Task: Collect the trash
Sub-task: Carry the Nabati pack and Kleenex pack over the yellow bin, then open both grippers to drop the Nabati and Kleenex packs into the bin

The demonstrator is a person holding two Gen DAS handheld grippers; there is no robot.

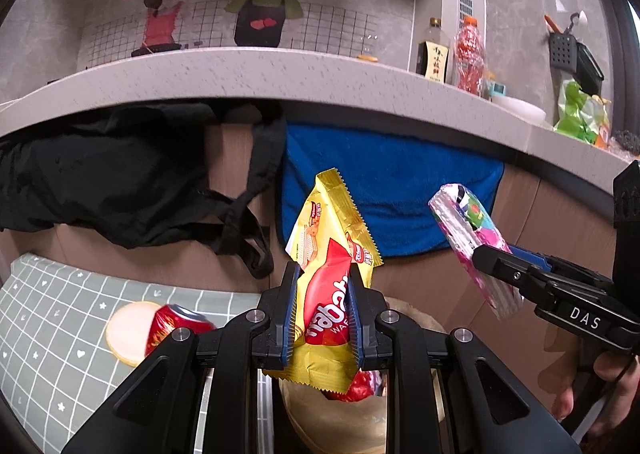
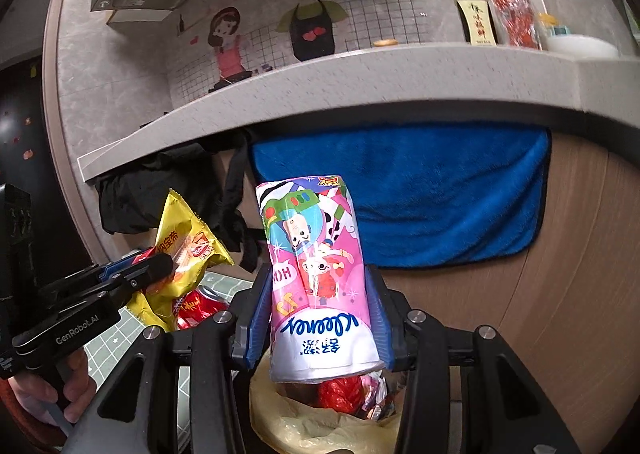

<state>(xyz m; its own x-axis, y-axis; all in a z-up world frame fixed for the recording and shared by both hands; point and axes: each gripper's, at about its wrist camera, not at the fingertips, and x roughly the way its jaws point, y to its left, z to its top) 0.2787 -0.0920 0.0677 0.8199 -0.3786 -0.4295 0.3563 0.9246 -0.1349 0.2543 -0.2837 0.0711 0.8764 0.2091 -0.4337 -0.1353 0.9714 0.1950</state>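
Yellow-and-red wafer wrapper (image 1: 328, 274), upright, is clamped by the left gripper (image 1: 324, 310). Pink cartoon tissue pack (image 2: 320, 278), upright, is clamped by the right gripper (image 2: 320, 314).

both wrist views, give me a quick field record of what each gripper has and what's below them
left gripper: shut on the yellow wafer wrapper, which stands up between the fingers
right gripper: shut on the pink tissue pack, held upright
below: bin lined with a beige bag, red wrapper trash already inside
nearby trash: red can on the green grid mat, left of the bin
backdrop: blue towel hanging under the counter edge
status: both items over the bin, not yet released
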